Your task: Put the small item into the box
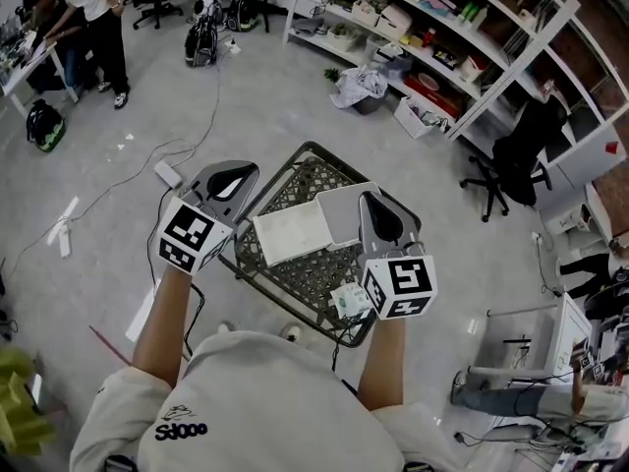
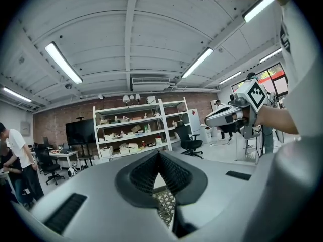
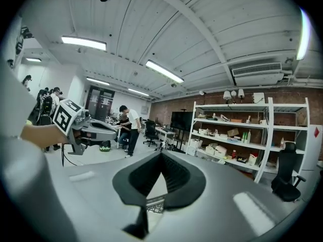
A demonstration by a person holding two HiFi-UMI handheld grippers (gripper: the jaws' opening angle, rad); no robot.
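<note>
A white box (image 1: 293, 231) lies open on a black mesh table (image 1: 298, 281), its grey-white lid (image 1: 343, 214) spread to the right. A small white and green packet (image 1: 349, 301) rests on the mesh by the table's near edge, just left of the right gripper's marker cube. My left gripper (image 1: 248, 171) hangs over the table's left corner and my right gripper (image 1: 367, 199) over the lid. Both are held about level and apart from the box. In the gripper views the left gripper (image 2: 159, 156) and the right gripper (image 3: 161, 155) have their pads meeting at the tips with nothing between them.
Long white shelves (image 1: 423, 37) with boxes run along the far right. A black office chair (image 1: 511, 165) stands to the right of the table. Cables (image 1: 128, 180) trail over the floor on the left. A person (image 1: 93, 13) stands at a desk at the far left.
</note>
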